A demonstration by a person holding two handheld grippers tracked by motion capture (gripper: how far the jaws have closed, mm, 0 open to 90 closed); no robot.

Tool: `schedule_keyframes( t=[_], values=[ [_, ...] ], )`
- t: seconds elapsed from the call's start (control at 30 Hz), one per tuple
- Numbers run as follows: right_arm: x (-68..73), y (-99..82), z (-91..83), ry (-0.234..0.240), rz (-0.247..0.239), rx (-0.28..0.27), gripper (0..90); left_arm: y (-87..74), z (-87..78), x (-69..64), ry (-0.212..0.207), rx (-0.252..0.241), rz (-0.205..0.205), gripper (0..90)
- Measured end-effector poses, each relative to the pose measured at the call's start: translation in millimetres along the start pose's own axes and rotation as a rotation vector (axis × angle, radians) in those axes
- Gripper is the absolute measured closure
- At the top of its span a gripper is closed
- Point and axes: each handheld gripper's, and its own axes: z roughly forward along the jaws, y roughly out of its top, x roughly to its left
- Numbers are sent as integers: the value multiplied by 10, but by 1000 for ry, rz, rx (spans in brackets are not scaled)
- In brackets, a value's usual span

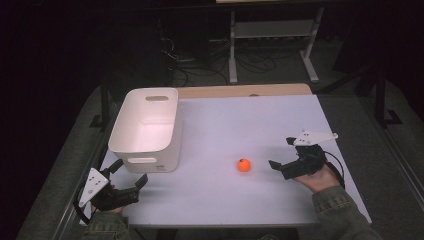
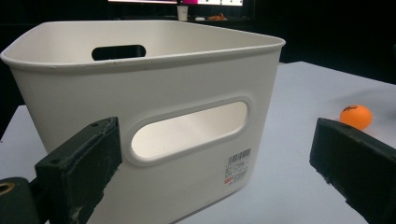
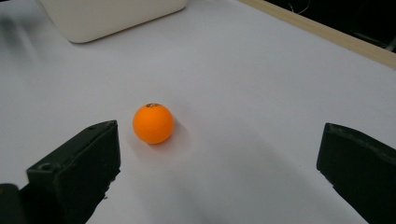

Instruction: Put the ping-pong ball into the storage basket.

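Nothing is moved yet: the orange ball (image 1: 244,165) lies on the white worktop (image 1: 225,125), apart from the bin (image 1: 145,131), while the right claw (image 1: 280,154) and left claw (image 1: 131,172) gape wide, empty.

Orange ball (image 3: 153,123) — loose on white table (image 3: 243,93)

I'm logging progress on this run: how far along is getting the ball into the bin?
Nothing looks done yet: the orange ball lies on the white table, apart from the white bin. In hand: the right hand-held gripper is open, aimed at the ball but not touching it. Left: grasping, carrying and dropping it in. The left hand-held gripper is open, facing the bin.
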Motion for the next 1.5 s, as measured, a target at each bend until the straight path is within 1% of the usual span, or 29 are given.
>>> schedule_keyframes(
  t=[0.13, 0.27, 0.4, 1.0, 1.2, 1.5],
  values=[
    [6, 36, 24, 6, -14, 15, 0, 0, 0, 0, -1, 0, 0, 19],
    [3, 68, 30, 9, -22, 12, 0, 0, 0, 0, -2, 0, 0, 19],
    [5, 83, 40, 14, -23, 21, 0, 0, 1, 0, -3, 0, 1, 19],
    [21, 220, 130, 51, -54, 67, 0, 0, 2, 0, -4, 1, 2, 19],
    [25, 251, 160, 60, -57, 77, 0, 0, 2, 0, -5, 2, 2, 19],
    [47, 315, 213, 78, -74, 93, 0, 0, 3, -2, -7, 2, 2, 19]
  ],
)
